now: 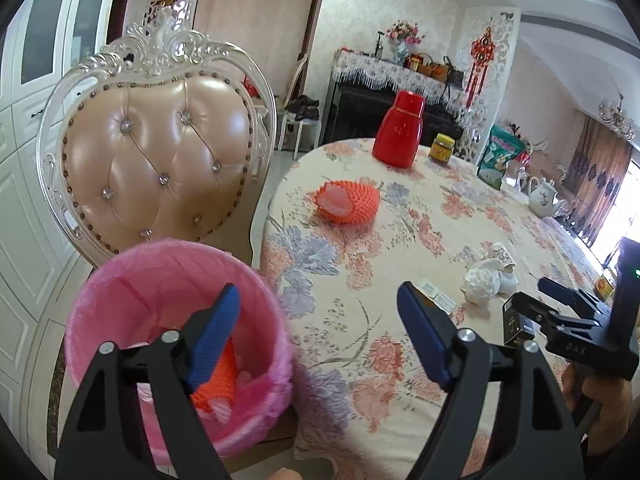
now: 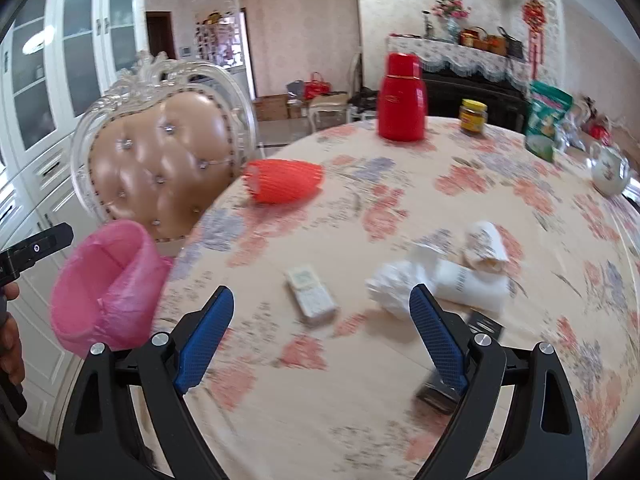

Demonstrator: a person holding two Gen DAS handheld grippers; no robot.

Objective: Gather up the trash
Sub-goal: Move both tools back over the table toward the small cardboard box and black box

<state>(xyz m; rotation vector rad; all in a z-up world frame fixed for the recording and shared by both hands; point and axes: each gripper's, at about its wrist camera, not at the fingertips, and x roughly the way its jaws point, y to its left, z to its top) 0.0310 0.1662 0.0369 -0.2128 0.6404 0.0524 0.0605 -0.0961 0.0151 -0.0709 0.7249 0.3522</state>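
At the near left, the pink-lined bin [image 1: 176, 344] already holds an orange foam net. Both the left tool [image 1: 316, 336] and right tool [image 2: 320, 332] gape empty. Left on the counter [image 1: 400, 280]: another foam net [image 1: 348, 202], a small box [image 2: 310, 294], crumpled paper [image 2: 396, 284].

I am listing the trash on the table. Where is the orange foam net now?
The orange foam net lies on the table near its left edge, between the red flask and the pink bin.

A home dining room: a floral-clothed table [image 1: 420, 240], an ornate tufted chair [image 1: 156, 160], white cabinets [image 2: 52, 80] and a cloth-draped piano [image 1: 384, 92].
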